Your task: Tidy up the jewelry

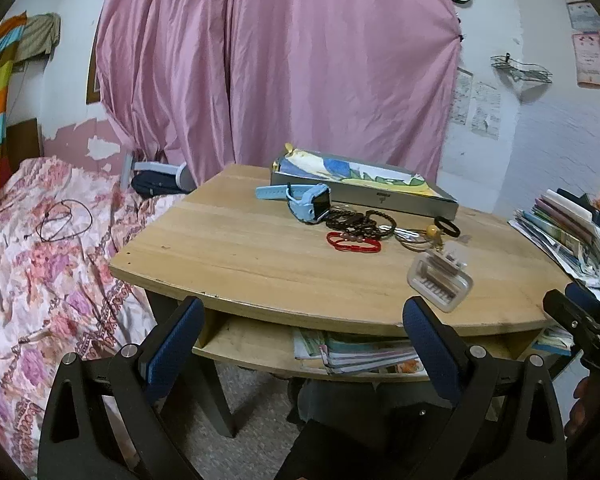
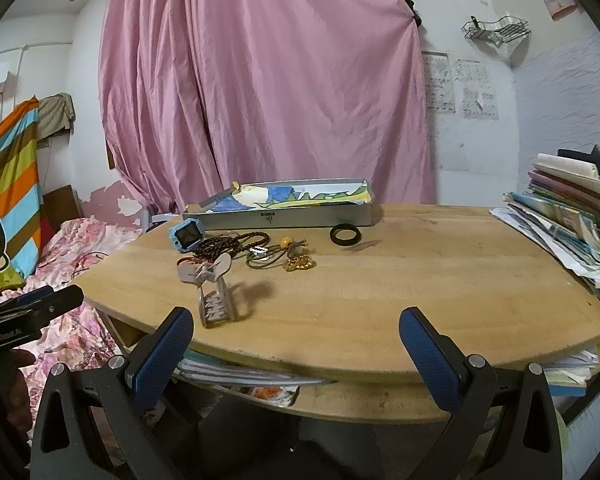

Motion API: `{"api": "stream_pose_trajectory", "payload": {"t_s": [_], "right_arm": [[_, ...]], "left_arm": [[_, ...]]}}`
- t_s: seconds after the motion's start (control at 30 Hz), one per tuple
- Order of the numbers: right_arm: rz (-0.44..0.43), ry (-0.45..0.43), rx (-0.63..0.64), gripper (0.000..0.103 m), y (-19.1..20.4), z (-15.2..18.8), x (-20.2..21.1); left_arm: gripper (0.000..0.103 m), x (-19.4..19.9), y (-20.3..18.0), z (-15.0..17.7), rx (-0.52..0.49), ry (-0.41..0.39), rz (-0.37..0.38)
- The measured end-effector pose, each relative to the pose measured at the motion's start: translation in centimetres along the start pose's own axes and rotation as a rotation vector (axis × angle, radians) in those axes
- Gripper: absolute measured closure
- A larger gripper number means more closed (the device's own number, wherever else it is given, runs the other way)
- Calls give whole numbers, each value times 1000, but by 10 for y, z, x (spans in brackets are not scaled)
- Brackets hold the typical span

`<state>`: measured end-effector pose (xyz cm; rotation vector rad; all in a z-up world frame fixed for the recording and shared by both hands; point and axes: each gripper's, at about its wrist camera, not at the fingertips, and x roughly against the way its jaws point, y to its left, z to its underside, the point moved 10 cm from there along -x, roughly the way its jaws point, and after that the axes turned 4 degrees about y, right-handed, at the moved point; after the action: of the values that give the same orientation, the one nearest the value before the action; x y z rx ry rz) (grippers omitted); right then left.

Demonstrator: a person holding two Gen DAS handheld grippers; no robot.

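Observation:
Jewelry lies on a wooden table (image 1: 240,248) (image 2: 420,280): a blue smartwatch (image 1: 308,200) (image 2: 186,234), dark bead bracelets (image 1: 356,220) (image 2: 236,242), a red bracelet (image 1: 354,242), a black ring band (image 1: 447,226) (image 2: 345,235), cord loops with a gold charm (image 2: 298,263), and a clear hair claw clip (image 1: 440,280) (image 2: 216,296). A grey tray lined with painted paper (image 1: 364,192) (image 2: 276,210) sits behind them. My left gripper (image 1: 304,328) and right gripper (image 2: 296,334) both hover open before the table's front edge, holding nothing.
A stack of books and papers (image 1: 568,232) (image 2: 572,220) fills the table's right side. More papers (image 1: 360,352) lie on the shelf under the tabletop. A bed with floral cover (image 1: 40,260) stands left; a pink curtain (image 2: 260,80) hangs behind.

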<state>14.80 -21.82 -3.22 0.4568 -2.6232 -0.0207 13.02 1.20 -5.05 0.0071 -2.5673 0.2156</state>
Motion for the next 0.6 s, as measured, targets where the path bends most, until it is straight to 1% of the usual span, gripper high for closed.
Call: {"api": "stream_pose_trajectory", "payload": {"t_s": [0.2, 0.33, 0.5, 0.6], "right_arm": [[-34, 18, 21, 0, 3, -9, -13], [-89, 55, 47, 0, 12, -13, -29], [-179, 129, 92, 0, 32, -11, -47], [-190, 160, 127, 0, 40, -10, -56]], "left_arm": [[6, -20, 9, -8, 12, 44, 5], [6, -36, 11, -14, -6, 79, 21], [6, -58, 13, -25, -52, 133, 65], [6, -70, 14, -31, -71, 169, 130]]}}
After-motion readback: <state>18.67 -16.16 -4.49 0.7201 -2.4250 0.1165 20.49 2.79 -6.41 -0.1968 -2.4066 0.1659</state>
